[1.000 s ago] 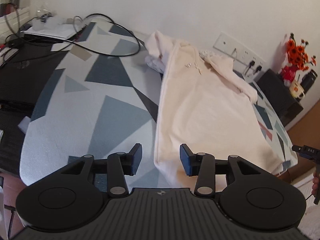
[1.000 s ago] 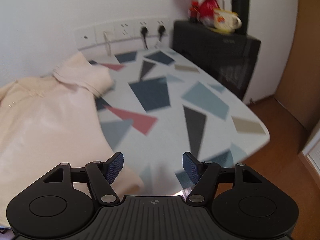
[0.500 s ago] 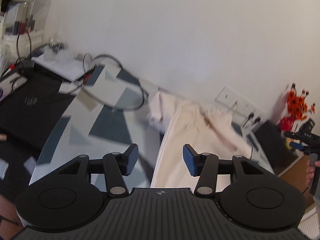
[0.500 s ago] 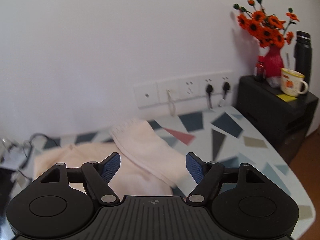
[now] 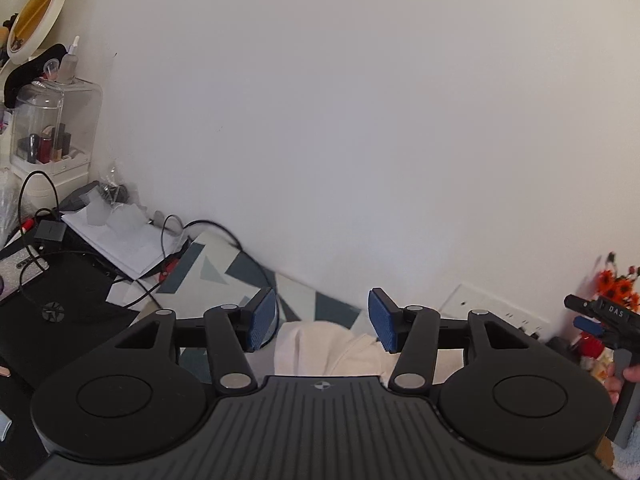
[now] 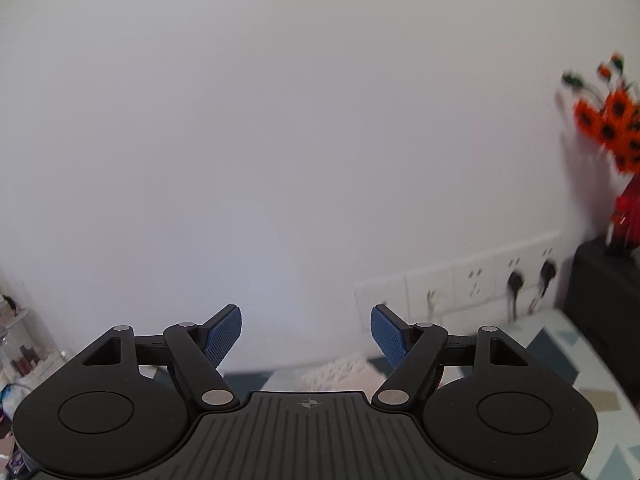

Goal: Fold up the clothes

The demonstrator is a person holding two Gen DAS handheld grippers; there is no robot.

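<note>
A cream garment [image 5: 328,350] lies on the patterned table [image 5: 224,264], only its far end showing below my left gripper [image 5: 322,320]. That gripper is lifted clear of the cloth, its jaws opening with nothing between the blue pads. In the right wrist view a sliver of the same garment [image 6: 340,374] shows under my right gripper [image 6: 306,334], which stands open and empty, facing the white wall. The other hand-held gripper [image 5: 600,320] appears at the right edge of the left wrist view, held by a hand [image 5: 626,374].
A black desk [image 5: 60,320] with cables, papers [image 5: 120,240] and a clear cosmetics case [image 5: 52,132] stands at the left. Wall sockets [image 6: 472,280] with two plugs run along the wall. Orange flowers [image 6: 608,120] in a red vase sit on a black cabinet [image 6: 604,284] at the right.
Both grippers rose away from the garment and tilted up, so the views now show mostly wall. The left jaws widened; the right jaws widened a little.
</note>
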